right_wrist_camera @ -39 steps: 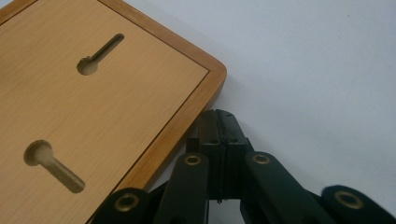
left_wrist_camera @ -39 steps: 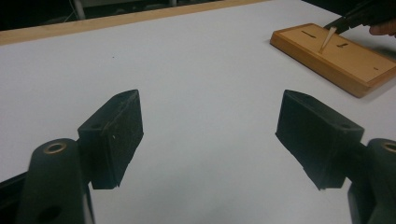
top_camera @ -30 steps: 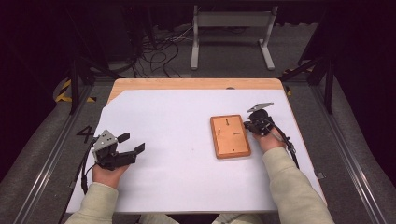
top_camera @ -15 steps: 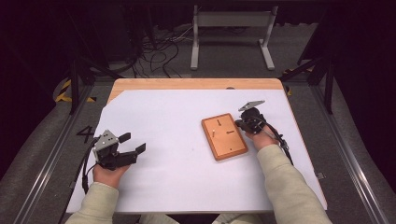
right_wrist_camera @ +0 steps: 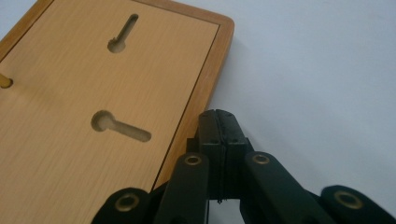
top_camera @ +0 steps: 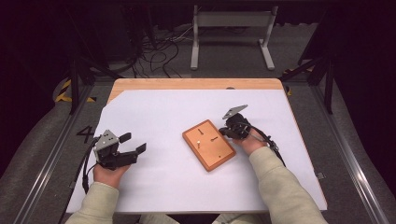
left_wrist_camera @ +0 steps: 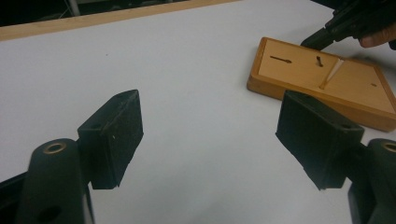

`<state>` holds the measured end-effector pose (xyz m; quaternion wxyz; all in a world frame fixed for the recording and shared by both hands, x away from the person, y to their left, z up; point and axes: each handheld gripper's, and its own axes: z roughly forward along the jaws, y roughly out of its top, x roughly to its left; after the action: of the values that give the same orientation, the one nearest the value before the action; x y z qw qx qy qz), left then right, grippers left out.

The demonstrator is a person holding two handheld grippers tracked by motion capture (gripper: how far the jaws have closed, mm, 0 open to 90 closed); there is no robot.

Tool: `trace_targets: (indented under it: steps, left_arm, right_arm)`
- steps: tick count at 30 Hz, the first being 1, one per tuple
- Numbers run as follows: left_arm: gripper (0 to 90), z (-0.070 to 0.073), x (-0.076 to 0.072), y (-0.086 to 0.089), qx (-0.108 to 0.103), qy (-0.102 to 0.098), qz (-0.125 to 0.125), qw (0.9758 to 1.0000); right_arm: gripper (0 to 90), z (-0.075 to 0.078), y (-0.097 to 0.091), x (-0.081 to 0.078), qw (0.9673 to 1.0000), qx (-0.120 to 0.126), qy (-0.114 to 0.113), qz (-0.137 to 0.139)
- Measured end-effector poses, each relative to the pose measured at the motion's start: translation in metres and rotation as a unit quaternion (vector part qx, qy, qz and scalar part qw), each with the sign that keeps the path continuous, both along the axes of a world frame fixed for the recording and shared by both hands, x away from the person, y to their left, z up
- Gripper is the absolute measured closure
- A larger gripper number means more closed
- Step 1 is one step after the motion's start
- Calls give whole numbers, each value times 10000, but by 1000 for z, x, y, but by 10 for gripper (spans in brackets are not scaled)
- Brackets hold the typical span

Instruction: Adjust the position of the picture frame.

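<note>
Obs. 1: My right gripper (top_camera: 229,129) has its jaws pressed flat together with nothing between them. In the right gripper view the closed tips (right_wrist_camera: 219,122) sit against the outer rim of the wooden board (right_wrist_camera: 93,107), low on the white sheet, at the board's long edge nearest my right hand.

Obs. 2: The wooden board (top_camera: 208,144) lies near the middle of the white table cover (top_camera: 154,107), turned at a slant to the table's edges. Its top face is recessed inside a raised rim. Two keyhole-shaped slots (right_wrist_camera: 120,126) are cut into that face, and a pale peg (top_camera: 199,143) stands up from it. One small dark hole shows near the board's end closest to me.

Obs. 3: My left gripper (top_camera: 131,143) rests on the cover well apart from the board, at my left. Its jaws stand wide apart and hold nothing; in the left gripper view bare white cover shows between the two black pads (left_wrist_camera: 116,133).

Obs. 4: In the left gripper view the board (left_wrist_camera: 322,81) lies ahead and to the right, with the right gripper's dark tip (left_wrist_camera: 322,38) at its far edge.

Obs. 5: The table's wooden edge (top_camera: 196,84) shows beyond the cover.
</note>
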<state>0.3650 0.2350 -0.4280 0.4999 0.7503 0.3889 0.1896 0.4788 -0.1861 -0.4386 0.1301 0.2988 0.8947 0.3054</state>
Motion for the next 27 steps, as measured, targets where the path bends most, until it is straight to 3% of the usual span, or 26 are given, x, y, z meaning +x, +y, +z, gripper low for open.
trace_targets:
  steps: [1, 6, 9, 10, 12, 13, 14, 18, 22, 24, 27]
  left_arm:
    - [247, 0, 1, -1, 0, 50, -5, 10000]
    - [357, 1, 3, -3, -15, 265, -75, 9996]
    - [459, 1, 6, -5, 49, 340, -136, 9993]
    - [499, 1, 7, -6, 67, 387, -173, 9991]
    - [627, 0, 10, -10, 126, 494, -220, 9985]
    - [671, 0, 10, -10, 126, 494, -220, 9985]
    - [736, -1, 14, -15, 179, 652, -222, 9975]
    - [884, -1, 22, -27, 287, 730, -289, 9965]
    - [896, -4, 29, -40, 392, 864, -389, 9947]
    - [897, -6, 31, -46, 426, 948, -404, 9938]
    - [897, -9, 37, -56, 507, 1003, -530, 9922]
  right_arm:
    - [900, 0, 10, -5, 9997, 33, 83, 208]
    - [900, 0, 30, -15, 9974, 39, 185, 701]
    - [900, 1, 41, -21, 9948, -193, -31, 1004]
    - [900, 2, 42, -21, 9949, -247, -88, 970]
    - [900, 7, 40, -22, 9973, -320, -196, 628]
    - [900, 11, 37, -23, 9983, -252, -196, 478]
    - [900, 15, 32, -26, 9991, -132, -221, 337]
    - [900, 26, 14, -43, 9986, 231, -436, 203]
    - [900, 27, -3, -68, 9964, 470, -632, 317]
    - [900, 27, -5, -72, 9959, 512, -664, 345]
    - [900, 27, -17, -91, 9943, 753, -687, 315]
